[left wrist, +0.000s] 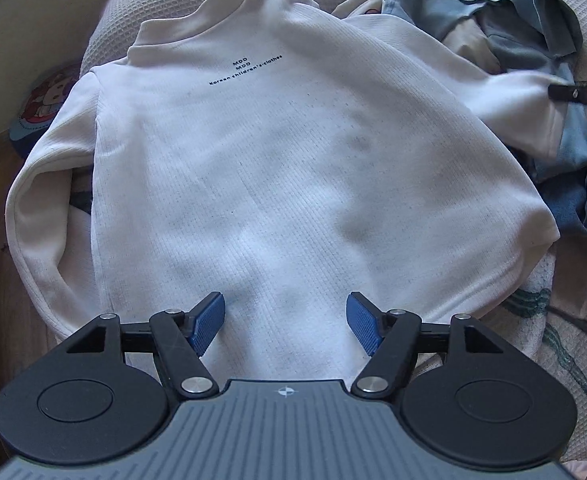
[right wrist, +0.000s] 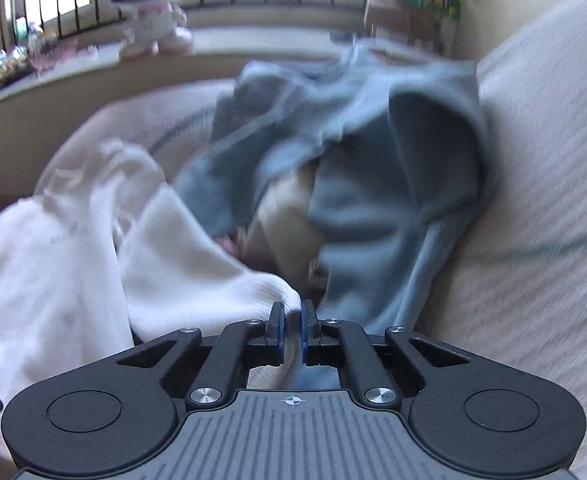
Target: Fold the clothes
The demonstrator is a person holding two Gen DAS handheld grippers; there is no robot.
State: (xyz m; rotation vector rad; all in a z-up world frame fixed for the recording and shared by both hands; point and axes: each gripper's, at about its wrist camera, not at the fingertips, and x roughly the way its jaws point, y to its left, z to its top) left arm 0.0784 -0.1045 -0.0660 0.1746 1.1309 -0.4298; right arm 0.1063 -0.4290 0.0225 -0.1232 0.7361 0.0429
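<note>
Left tongs (left wrist: 285,324) at lower centre, blue pads spread wide, released above the hem of the white ribbed long-sleeved children's shirt (left wrist: 285,168) lying flat mid-frame, right tongs (right wrist: 292,330) clenched on its sleeve cuff, crumpled blue-grey garment (right wrist: 373,168) beyond, upper right, motion-blurred.

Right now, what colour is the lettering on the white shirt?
Dark navy, nearly black, lettering printed on the white shirt; clearest in the left wrist view.

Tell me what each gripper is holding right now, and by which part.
The right gripper is shut on the white shirt, pinching the cuff end of its sleeve. The left gripper is open above the shirt's hem, holding nothing.
</note>
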